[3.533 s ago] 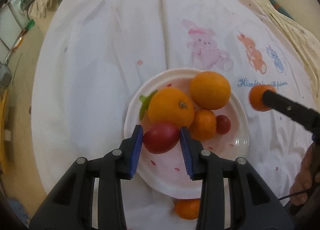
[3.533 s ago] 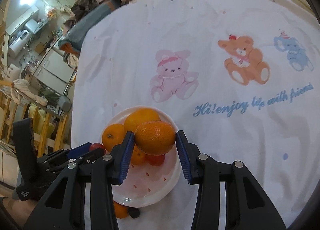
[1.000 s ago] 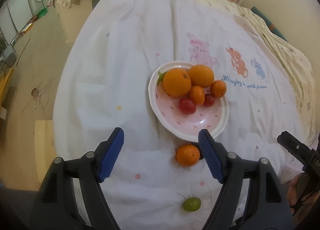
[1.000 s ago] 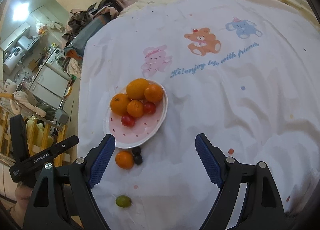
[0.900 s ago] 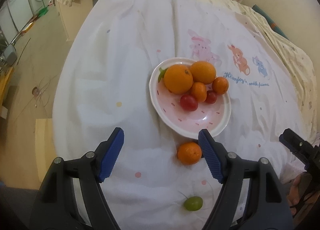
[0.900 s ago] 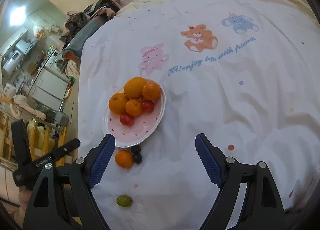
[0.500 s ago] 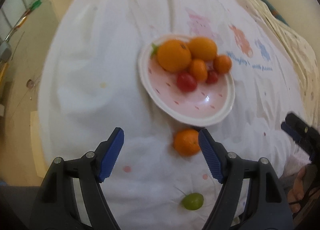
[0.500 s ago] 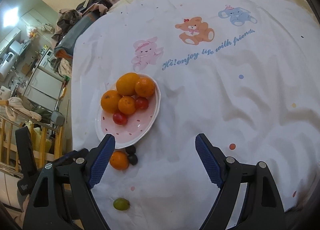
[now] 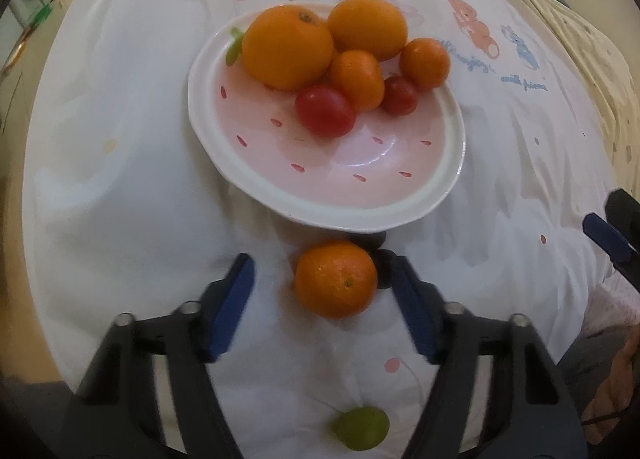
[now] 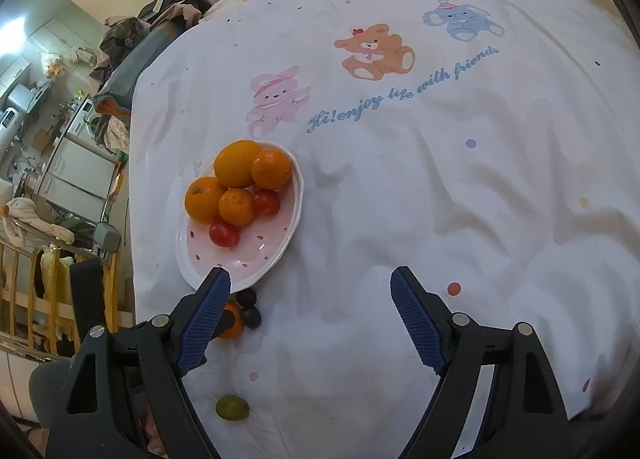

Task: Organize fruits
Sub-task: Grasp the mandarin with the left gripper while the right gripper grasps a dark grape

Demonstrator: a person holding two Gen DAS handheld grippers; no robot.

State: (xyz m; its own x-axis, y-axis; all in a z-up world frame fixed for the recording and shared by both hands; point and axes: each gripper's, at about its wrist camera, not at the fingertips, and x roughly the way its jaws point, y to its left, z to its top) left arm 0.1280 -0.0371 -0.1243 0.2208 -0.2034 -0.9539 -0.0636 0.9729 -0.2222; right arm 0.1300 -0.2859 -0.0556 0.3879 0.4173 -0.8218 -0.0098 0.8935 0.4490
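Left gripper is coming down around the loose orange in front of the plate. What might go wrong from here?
1. The left gripper, whose jaws have just been closing, is open around the orange, pads not touching; the round fruit may roll on the wrinkled sheet.
2. The dark grapes sit right against the orange beside the right-hand finger, which might squash or knock them.
3. The plate rim lies close ahead and could get bumped.

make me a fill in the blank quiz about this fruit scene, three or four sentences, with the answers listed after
1. The plate holds ___ fruits.
2. The mandarin on the cloth lies between the pads of the ___ tool.
3. The fruit nearest the camera in the left wrist view is ___ in colour.
4. The right tool holds ___.

Answers: six; left; green; nothing
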